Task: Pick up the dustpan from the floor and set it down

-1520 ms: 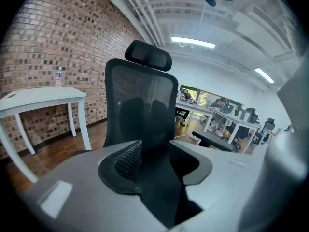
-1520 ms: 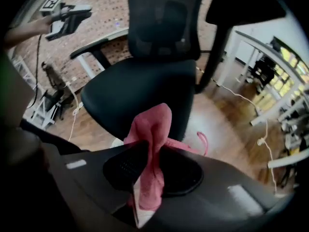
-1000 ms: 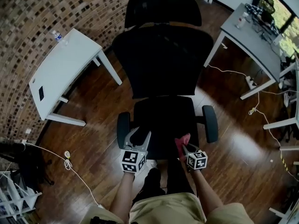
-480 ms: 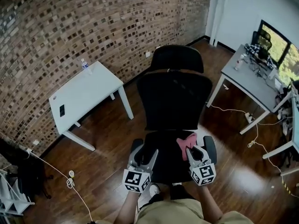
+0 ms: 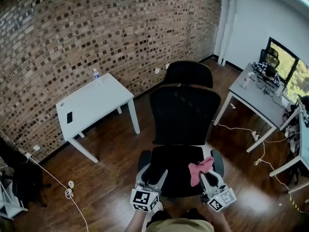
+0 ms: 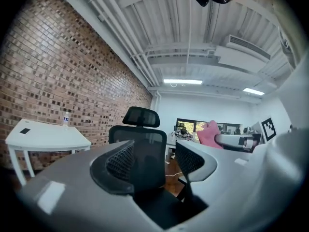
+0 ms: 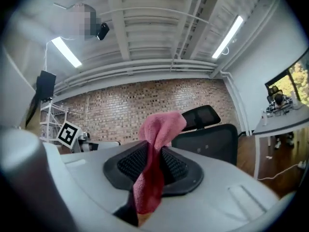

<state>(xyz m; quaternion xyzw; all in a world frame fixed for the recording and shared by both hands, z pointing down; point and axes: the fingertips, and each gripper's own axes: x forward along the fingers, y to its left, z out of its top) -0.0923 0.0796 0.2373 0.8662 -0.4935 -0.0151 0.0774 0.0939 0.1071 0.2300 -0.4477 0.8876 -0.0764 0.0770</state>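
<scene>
Presently a pink cloth is clamped in the right gripper, lower right of centre. At lower centre the left gripper is held with jaws just opened, apart and empty.

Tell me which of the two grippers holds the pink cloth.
The right gripper: its jaws are shut on the pink cloth. The jaws of the left gripper have just been opening, with nothing between them.
</scene>
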